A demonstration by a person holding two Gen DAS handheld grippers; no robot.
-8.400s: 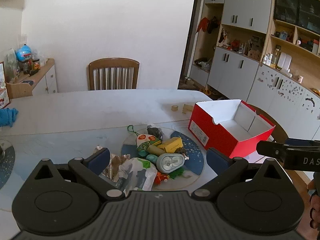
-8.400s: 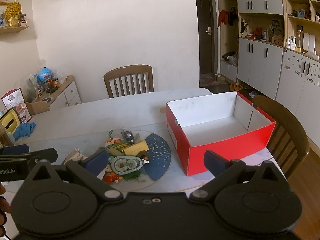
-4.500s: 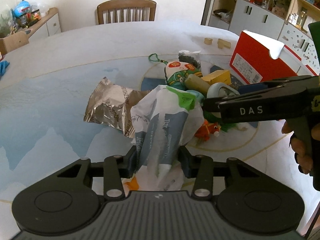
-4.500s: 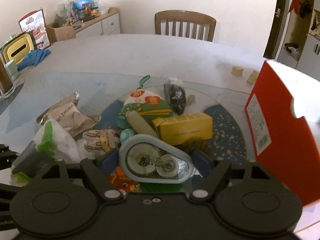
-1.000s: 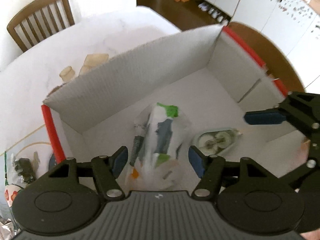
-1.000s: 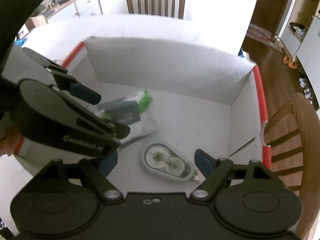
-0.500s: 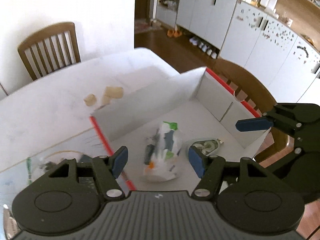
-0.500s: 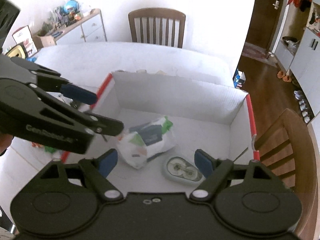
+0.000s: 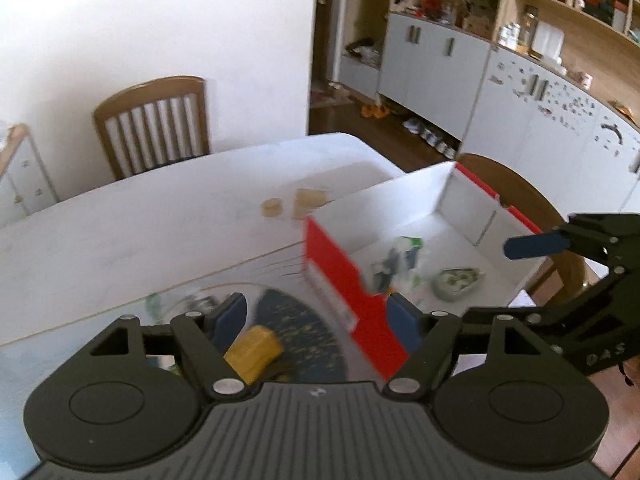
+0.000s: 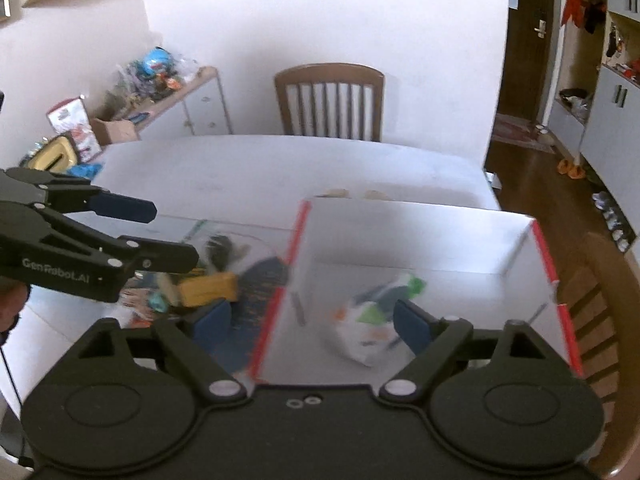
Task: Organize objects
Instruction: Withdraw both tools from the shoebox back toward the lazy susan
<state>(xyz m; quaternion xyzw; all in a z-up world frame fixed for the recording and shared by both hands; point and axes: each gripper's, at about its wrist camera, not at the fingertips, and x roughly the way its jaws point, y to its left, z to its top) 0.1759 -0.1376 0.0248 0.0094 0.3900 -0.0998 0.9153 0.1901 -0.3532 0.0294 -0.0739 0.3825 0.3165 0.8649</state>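
Note:
The red box (image 9: pixel 344 280) with a white inside (image 10: pixel 420 240) stands on the table. In it lie the white and green bag (image 9: pixel 400 260) (image 10: pixel 372 316) and the pale green tape dispenser (image 9: pixel 456 280). A yellow box (image 9: pixel 254 348) (image 10: pixel 208 288) and other small items lie on the round blue mat (image 9: pixel 304 320) left of the red box. My left gripper (image 9: pixel 316 318) is open and empty above the mat and the box's left wall. My right gripper (image 10: pixel 312 320) is open and empty above the box's near left corner.
Two small wooden blocks (image 9: pixel 296 202) lie on the white table (image 9: pixel 160 208) behind the box. A wooden chair (image 9: pixel 152 124) stands at the far side, another chair (image 10: pixel 600 320) to the right of the box. A sideboard (image 10: pixel 180 108) with clutter is at the back left.
Both grippers have pulled back and to the left, away from the box. The bag and tape dispenser stay in the box. Both grippers remain open and empty.

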